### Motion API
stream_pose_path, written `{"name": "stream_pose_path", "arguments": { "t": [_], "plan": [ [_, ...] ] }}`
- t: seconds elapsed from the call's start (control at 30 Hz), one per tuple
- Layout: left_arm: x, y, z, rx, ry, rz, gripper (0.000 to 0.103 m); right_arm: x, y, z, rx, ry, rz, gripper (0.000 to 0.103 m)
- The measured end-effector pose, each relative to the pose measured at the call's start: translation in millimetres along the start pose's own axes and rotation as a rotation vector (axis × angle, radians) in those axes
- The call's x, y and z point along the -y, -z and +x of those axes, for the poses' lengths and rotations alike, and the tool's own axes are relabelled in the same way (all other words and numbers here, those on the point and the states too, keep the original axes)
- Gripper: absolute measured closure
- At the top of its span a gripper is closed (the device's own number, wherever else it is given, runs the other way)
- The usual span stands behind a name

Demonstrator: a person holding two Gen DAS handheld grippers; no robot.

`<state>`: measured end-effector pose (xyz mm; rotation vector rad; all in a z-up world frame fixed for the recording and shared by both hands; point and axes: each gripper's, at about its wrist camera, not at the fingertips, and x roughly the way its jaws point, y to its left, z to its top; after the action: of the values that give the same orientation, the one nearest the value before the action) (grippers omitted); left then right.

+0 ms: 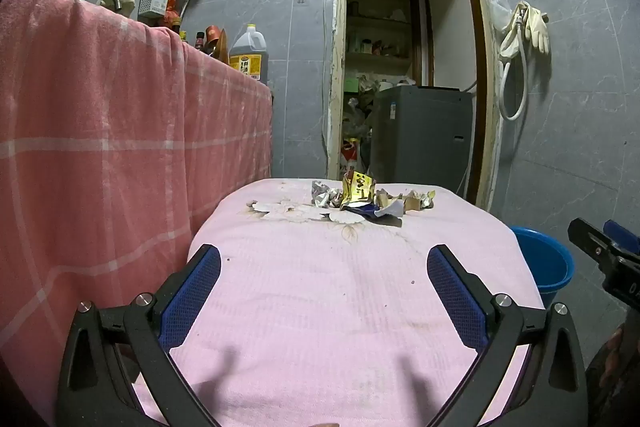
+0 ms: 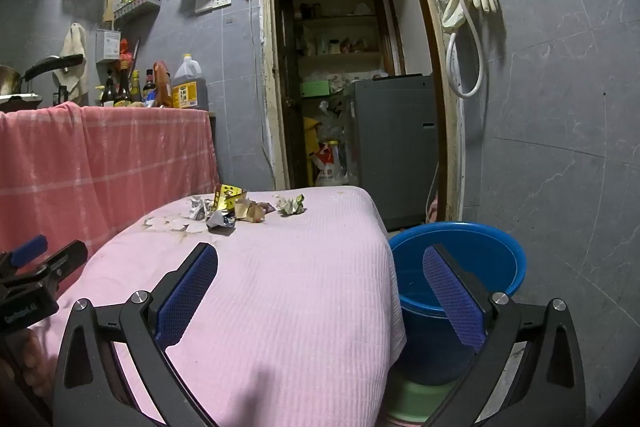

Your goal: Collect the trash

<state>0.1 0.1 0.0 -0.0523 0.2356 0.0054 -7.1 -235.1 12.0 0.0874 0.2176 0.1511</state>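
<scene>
**Both Grippers Spread Wide Over the Pink Table, Trash at the Far Edge**

The right wrist view shows the round blue plastic bucket (image 2: 460, 267) almost whole, standing on the floor just beside the table's right edge, with its open mouth facing up. In the left wrist view only a slice of the bucket (image 1: 548, 263) appears past that edge. The left view gives more of the red checked cloth (image 1: 100, 131) draped over the counter on the left, which fills that side of the frame.

The pile of crumpled paper and foil wrappers (image 1: 368, 197) lies on the table covered with a pink ribbed cloth (image 1: 320, 307), close to its far edge. The pile's long axis runs left to right along that edge. A yellow printed wrapper (image 2: 229, 195) stands upright in the pile. The right view separates out one crumpled whitish-green paper ball (image 2: 291, 205) at the pile's right end.

The left gripper (image 1: 324, 287) has its blue-padded fingers set wide apart over the near half of the table, holding and touching nothing. The right gripper (image 2: 320, 287) is equally wide apart and empty, straddling the table's right edge, with its right finger seen in front of the bucket.
</scene>
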Motion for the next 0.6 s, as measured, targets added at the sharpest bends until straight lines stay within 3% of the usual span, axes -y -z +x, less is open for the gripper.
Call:
{"name": "stream_pose_path", "arguments": {
  "t": [0.6],
  "plan": [
    [0.2,0.0,-0.1,0.003,-0.003,0.008,0.002,-1.2,0.2,-0.8,-0.004,0.001,0.000,0.000]
  ]
}}
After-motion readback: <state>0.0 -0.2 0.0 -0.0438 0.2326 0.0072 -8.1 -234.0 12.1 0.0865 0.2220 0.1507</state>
